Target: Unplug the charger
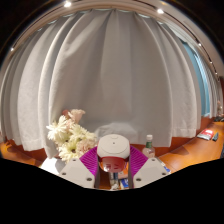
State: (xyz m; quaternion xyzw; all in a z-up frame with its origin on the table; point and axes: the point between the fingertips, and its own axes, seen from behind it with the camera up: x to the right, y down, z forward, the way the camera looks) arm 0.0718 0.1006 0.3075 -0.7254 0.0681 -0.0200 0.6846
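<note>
**Gripper view.** Nearest the lens is the gripper [113, 160]. Its two pale fingers rise from below, each with a magenta pad [90, 160] on its inner face. Between the pads sits the charger [113, 147], a small white rounded body. Its flanks meet both pads and no gap shows on either side, so the claw reads as clamped on it.

Just below the charger, deep between the fingers, lie some small blue and dark shapes [118, 182]. They are too small to identify. No socket, power strip or cable can be made out, so it cannot be told whether the plug is seated or already free.

Beyond the left finger stands a bunch of pale flowers [70, 133]. Just beyond the right finger is a small bottle [149, 145]. Both rest on a wooden surface [185, 150] that runs off to either side of the claw. Farther to the right lies a red object [207, 134]. Behind everything hangs a pleated white curtain [120, 70].

**Hazards, as judged from this view.**
- The hold is on a smooth, rounded shell. A pull off the plug's axis could let the charger twist or slip out of the pads.
- If the plug is seated, a sideways wrench could bend its pins or drag the outlet with it.
- A sudden release could carry the claw into the bottle or the flowers, which are close by, and tip them over.
</note>
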